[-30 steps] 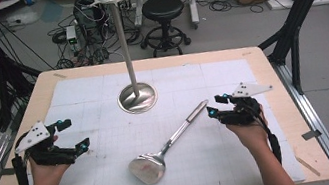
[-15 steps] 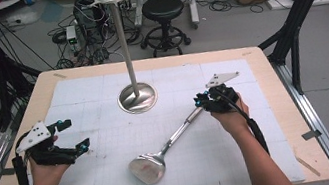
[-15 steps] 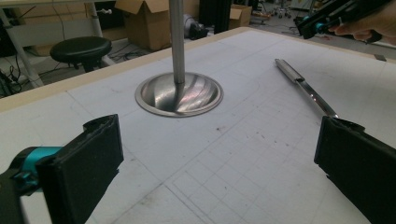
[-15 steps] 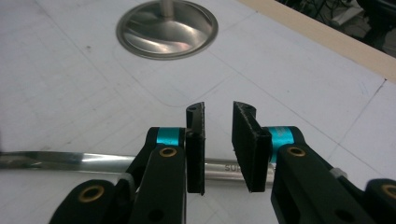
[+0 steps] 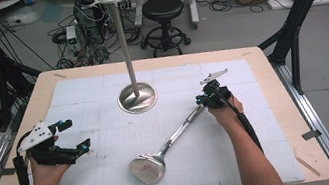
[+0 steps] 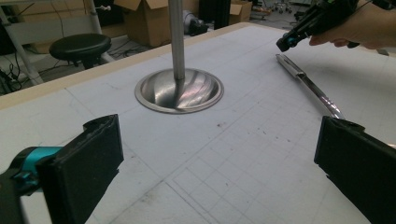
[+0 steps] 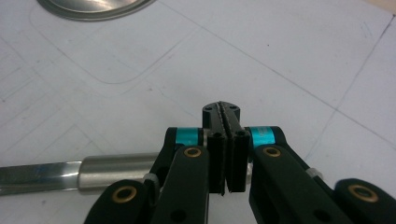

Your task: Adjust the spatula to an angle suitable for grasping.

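right tongs point(image 5: 202, 99) reached ladle point(image 5: 162, 149) handle.

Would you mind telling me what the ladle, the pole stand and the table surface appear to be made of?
The ladle looks like polished metal, probably stainless steel: its bowl and handle gleam. The pole stand seems the same, with a brushed, mirror-like dished base. The table looks like pale wood at its bare rim, covered by a matte white gridded sheet, possibly paper or plastic.
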`<action>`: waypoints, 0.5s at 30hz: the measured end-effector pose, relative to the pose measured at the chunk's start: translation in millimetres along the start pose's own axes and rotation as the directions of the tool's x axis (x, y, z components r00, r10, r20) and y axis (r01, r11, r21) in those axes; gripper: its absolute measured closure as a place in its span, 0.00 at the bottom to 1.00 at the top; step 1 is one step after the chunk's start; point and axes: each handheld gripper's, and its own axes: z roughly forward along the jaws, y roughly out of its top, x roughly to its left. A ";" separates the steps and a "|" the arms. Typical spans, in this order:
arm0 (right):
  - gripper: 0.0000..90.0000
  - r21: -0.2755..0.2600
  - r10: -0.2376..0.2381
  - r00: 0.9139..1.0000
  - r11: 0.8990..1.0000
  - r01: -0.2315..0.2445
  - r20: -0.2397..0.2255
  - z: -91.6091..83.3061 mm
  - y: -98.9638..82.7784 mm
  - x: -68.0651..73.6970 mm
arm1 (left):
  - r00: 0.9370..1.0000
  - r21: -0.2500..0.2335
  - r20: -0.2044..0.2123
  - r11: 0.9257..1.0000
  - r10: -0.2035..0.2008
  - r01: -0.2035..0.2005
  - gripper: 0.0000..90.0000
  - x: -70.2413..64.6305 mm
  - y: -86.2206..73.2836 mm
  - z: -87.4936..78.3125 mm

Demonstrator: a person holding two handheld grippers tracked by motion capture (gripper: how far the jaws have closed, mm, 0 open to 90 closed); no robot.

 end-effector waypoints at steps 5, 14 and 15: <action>1.00 0.016 0.032 0.999 0.999 -0.032 0.009 7.2 -2.9 -5.2 | 1.000 0.011 0.003 1.000 0.003 -0.003 0.02 -0.9 -0.5 2.0; 1.00 0.027 0.050 0.999 0.998 -0.051 0.011 14.3 -5.7 -10.1 | 1.000 0.020 0.004 1.000 0.005 -0.005 0.02 -1.6 -1.2 3.8; 1.00 0.027 0.050 0.999 0.998 -0.051 0.010 14.4 -5.7 -10.4 | 1.000 0.021 0.008 1.000 0.005 -0.005 0.02 -1.6 -1.2 4.1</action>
